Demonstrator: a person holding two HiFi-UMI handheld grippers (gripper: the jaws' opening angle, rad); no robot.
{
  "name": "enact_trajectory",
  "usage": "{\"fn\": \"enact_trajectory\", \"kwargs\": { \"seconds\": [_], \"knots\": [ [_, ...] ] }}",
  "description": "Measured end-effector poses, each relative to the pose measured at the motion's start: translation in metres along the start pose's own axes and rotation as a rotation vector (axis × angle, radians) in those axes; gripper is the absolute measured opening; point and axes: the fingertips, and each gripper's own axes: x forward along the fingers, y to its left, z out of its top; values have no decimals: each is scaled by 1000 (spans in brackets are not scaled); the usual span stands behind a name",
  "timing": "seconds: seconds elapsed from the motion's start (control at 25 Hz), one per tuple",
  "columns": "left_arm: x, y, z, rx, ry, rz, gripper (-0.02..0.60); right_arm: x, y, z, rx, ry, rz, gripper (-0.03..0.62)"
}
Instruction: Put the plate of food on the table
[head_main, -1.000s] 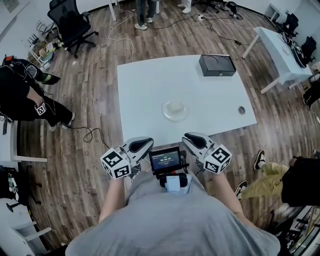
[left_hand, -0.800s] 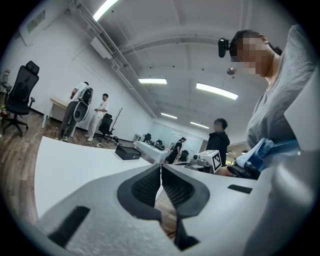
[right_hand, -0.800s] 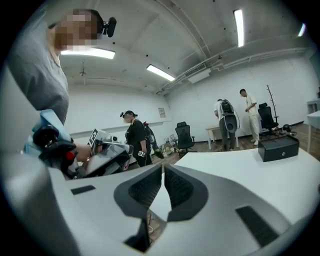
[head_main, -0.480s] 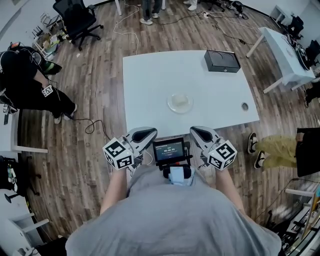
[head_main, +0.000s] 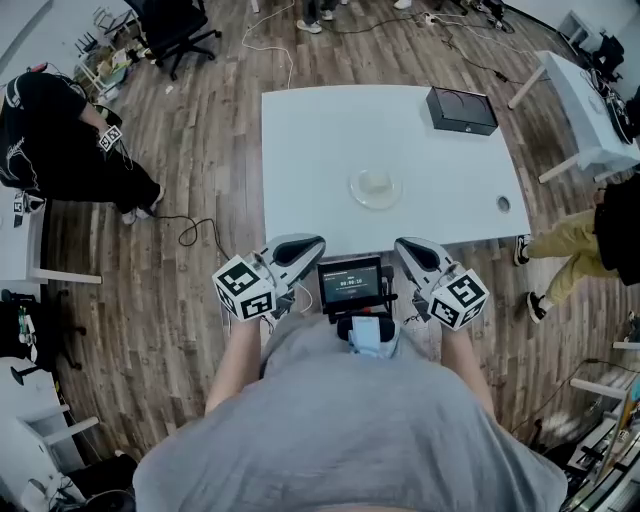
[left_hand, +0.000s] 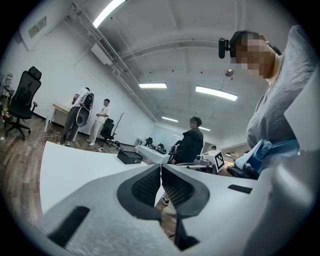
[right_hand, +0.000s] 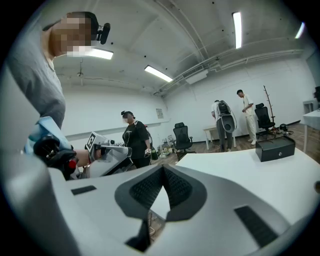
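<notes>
A clear glass plate (head_main: 376, 187) with pale food sits on the white table (head_main: 300, 150), a little right of its middle. Both grippers are held close to the person's chest, short of the table's near edge and on either side of a small screen (head_main: 349, 283). My left gripper (head_main: 306, 245) is shut with nothing in it; in the left gripper view its pads (left_hand: 150, 186) meet. My right gripper (head_main: 408, 247) is also shut and empty, its pads (right_hand: 175, 187) touching. The plate is well ahead of both grippers, untouched.
A black box (head_main: 462, 110) stands at the table's far right corner, and a small round hole (head_main: 503, 204) lies near its right edge. A person in black (head_main: 60, 130) crouches at left. Another person's yellow trousers (head_main: 575, 240) are at right. A second white table (head_main: 590, 110) stands beyond.
The table and plate have slid up and to the right in the head view. Both grippers stay by the chest. The person in yellow trousers has moved along the right side.
</notes>
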Motion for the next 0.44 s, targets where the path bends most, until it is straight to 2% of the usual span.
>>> {"fn": "enact_trajectory", "kwargs": {
  "seconds": [0.44],
  "knots": [
    [-3, -4, 1, -5, -2, -1, 20, -2, 6, 1, 4, 7, -3, 29]
  ]
}}
